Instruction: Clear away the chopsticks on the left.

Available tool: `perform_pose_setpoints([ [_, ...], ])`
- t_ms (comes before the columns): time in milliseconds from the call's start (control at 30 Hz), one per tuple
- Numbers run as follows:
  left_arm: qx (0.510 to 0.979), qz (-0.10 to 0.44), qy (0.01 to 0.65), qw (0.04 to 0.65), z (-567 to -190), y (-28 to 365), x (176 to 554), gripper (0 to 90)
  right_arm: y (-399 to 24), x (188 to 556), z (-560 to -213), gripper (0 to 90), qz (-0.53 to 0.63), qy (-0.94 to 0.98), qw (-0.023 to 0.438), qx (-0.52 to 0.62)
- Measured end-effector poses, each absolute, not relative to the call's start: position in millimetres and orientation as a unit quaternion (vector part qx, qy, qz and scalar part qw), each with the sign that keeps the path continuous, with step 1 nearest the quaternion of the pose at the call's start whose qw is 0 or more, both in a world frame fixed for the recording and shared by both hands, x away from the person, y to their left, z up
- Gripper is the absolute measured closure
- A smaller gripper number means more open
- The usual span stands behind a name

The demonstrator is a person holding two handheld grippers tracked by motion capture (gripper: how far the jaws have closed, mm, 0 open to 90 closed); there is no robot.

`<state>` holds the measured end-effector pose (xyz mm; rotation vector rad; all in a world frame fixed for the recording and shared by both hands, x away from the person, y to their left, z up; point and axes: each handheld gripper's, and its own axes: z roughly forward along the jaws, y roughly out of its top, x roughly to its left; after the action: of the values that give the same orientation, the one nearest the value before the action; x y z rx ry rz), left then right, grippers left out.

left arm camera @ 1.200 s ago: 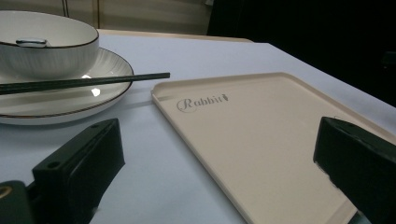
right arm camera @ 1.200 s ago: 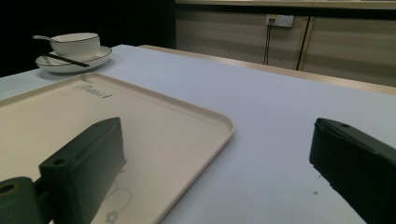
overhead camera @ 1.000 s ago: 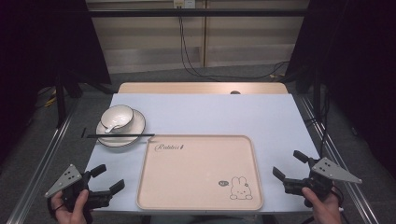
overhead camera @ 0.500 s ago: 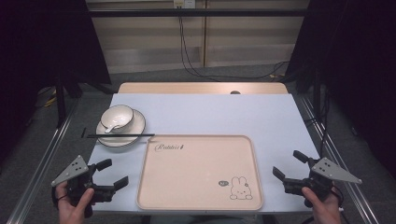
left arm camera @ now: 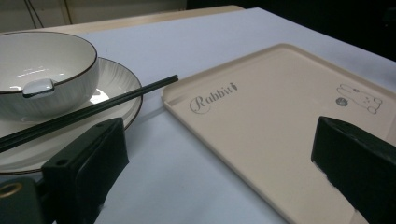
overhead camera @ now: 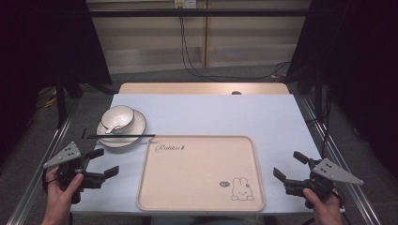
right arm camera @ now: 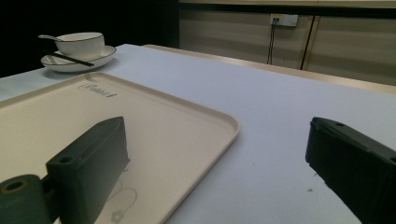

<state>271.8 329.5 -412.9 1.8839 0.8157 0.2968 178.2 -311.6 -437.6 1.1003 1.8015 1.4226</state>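
Observation:
A beige tray [overhead camera: 202, 173] with a rabbit drawing lies at the table's front centre, with nothing on it. Left of it a white bowl [overhead camera: 118, 117] with a spoon [overhead camera: 109, 129] inside stands on a white plate [overhead camera: 125, 136], and black chopsticks [overhead camera: 121, 136] rest across the plate's front rim. My left gripper [overhead camera: 104, 162] hovers open just in front of the plate, left of the tray; its view shows the bowl [left arm camera: 39, 79], chopsticks [left arm camera: 93, 109] and tray [left arm camera: 280, 126] close ahead. At the tray's right edge my right gripper [overhead camera: 290, 166] stands open, holding nothing.
The table [overhead camera: 216, 112] has a pale blue top with a wooden strip along the far edge. Metal rails [overhead camera: 42, 168] run along both sides. Cables [overhead camera: 187, 56] hang against the wall behind, and dark curtains stand on either side.
My left gripper has moved forward and to the right, closer to the plate and the tray's left edge. The right gripper has stayed put.

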Motion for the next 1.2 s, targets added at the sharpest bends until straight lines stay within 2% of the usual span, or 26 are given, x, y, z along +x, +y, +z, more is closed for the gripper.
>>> perform_pose_setpoints([
  [167, 0.781, 0.112, 0.344, 0.509, -411.5, 335.6, 290.8, 7.0, -312.3, 178.3, -438.2, 4.9, 0.535, 0.675, 0.292, 0.416],
  [467, 0.806, 0.086, 0.325, 0.487, -415.2, 343.7, 326.0, 8.0, -310.4, 178.8, -438.6, 4.8, 0.530, 0.682, 0.292, 0.411],
  [533, 0.811, 0.094, 0.324, 0.478, -417.6, 345.4, 332.1, 6.0, -309.0, 178.7, -438.4, 4.8, 0.531, 0.683, 0.289, 0.409],
  [667, 0.825, 0.120, 0.315, 0.454, -422.9, 349.4, 342.6, 7.7, -308.3, 179.9, -438.9, 4.8, 0.531, 0.685, 0.289, 0.407],
  [800, 0.828, 0.133, 0.312, 0.446, -431.4, 357.7, 352.9, 14.7, -308.1, 179.4, -438.8, 4.9, 0.531, 0.684, 0.289, 0.409],
  [900, 0.826, 0.136, 0.320, 0.444, -436.4, 363.2, 359.3, 24.9, -307.7, 179.3, -438.9, 4.9, 0.532, 0.684, 0.290, 0.406],
  [1100, 0.836, 0.148, 0.322, 0.419, -443.0, 370.5, 375.5, 39.7, -307.4, 180.1, -439.2, 4.9, 0.530, 0.687, 0.287, 0.407],
  [1200, 0.838, 0.147, 0.322, 0.416, -448.8, 370.7, 381.8, 41.4, -307.3, 180.0, -439.2, 4.9, 0.530, 0.687, 0.286, 0.406],
])
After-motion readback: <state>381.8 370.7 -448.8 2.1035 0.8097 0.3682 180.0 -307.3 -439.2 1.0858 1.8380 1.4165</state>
